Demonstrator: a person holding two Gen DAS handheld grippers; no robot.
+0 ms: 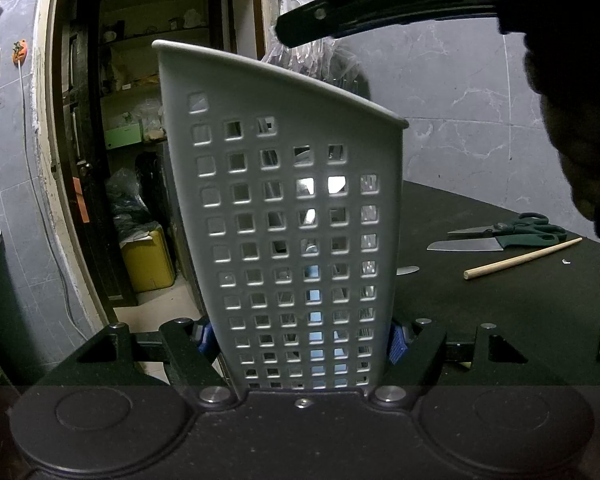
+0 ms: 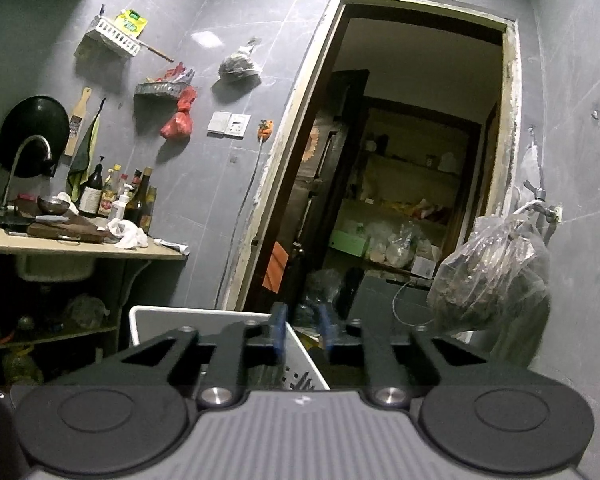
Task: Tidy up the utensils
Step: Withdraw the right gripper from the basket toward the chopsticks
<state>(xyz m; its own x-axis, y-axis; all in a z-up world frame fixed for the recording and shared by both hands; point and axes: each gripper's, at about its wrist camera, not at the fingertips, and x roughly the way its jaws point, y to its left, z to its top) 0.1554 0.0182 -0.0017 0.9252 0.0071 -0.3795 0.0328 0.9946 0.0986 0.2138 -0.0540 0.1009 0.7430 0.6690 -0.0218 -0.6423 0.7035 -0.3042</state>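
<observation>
- The left hand-held gripper (image 1: 300,340) clamps the grey perforated utensil holder (image 1: 288,216) upright; metal glints through its holes.
- The right hand-held gripper (image 2: 302,334) hangs above the holder's rim, pads apart, empty.
- Far right on the dark desk (image 1: 500,308): scissors (image 1: 516,229), knife (image 1: 472,244), chopstick (image 1: 522,259).

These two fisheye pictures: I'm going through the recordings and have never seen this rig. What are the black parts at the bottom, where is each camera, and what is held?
No robot here: a person holds hand-held tongs in each hand, and a camera on each looks forward along its fingers. The black parts at the bottom are the tongs' own bodies.

The left wrist view shows the left tongs closed on a grey perforated utensil holder, which stands upright on a dark table. Scissors, a knife and loose chopsticks lie on the table behind it.

The right wrist view shows the right tongs above the holder's rim, with a gap between the blue pads and nothing gripped. They point at a doorway and a kitchen counter.
</observation>
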